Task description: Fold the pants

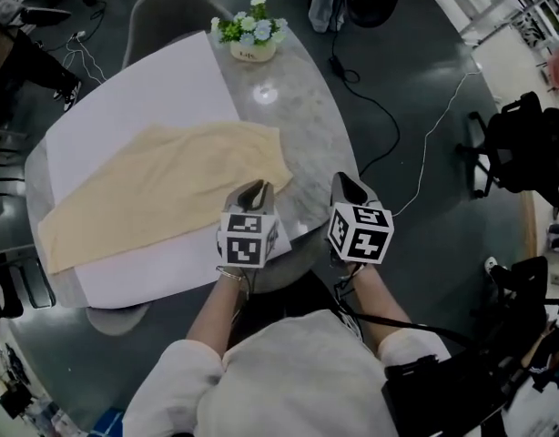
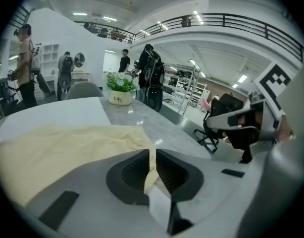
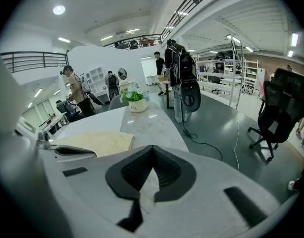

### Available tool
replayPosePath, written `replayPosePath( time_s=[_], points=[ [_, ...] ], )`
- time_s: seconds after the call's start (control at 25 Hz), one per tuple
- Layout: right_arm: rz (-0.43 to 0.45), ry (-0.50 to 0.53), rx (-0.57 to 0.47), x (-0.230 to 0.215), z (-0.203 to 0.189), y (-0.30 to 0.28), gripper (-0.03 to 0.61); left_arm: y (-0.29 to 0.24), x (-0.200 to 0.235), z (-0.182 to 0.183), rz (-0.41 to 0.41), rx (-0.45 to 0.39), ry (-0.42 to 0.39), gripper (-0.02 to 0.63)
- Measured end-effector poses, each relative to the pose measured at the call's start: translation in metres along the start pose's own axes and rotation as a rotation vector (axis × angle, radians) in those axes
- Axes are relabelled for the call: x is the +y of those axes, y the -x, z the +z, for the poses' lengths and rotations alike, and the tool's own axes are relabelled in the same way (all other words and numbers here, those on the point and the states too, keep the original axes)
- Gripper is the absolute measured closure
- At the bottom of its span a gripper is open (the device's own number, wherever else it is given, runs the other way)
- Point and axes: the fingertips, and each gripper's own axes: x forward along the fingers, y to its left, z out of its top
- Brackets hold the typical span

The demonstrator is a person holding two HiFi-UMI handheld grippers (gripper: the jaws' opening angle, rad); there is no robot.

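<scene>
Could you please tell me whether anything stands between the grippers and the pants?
Nothing visible does. The pants lie spread on the white sheet; the left gripper is at their near corner, the right gripper over the bare table beside them. The flower pot stands at the far end.

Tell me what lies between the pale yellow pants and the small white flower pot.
Only bare grey marble tabletop, the white sheet bordering it; the head view shows it.
</scene>
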Motion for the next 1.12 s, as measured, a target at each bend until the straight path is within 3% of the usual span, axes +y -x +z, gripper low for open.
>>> replayPosePath(
  time_s=[0.24, 0.36, 0.6, 1.0, 1.12],
  points=[
    [-0.012, -0.007, 0.033, -0.021, -0.009, -0.019, 0.586, -0.037, -0.011, -0.019, -0.038, 0.098, -0.074, 0.598],
    [-0.021, -0.014, 0.046, -0.032, -0.016, -0.021, 0.586, -0.047, -0.02, -0.024, -0.07, 0.132, -0.088, 0.524],
    [-0.037, -0.037, 0.06, -0.051, -0.028, -0.023, 0.586, -0.07, -0.031, -0.038, -0.074, 0.203, -0.174, 0.491],
    [-0.037, -0.077, 0.091, -0.059, -0.047, -0.029, 0.586, -0.099, -0.017, -0.042, 0.089, 0.274, -0.243, 0.462],
    [-0.035, -0.081, 0.094, -0.06, -0.048, -0.03, 0.586, -0.1, -0.013, -0.044, 0.113, 0.275, -0.211, 0.471]
  ],
)
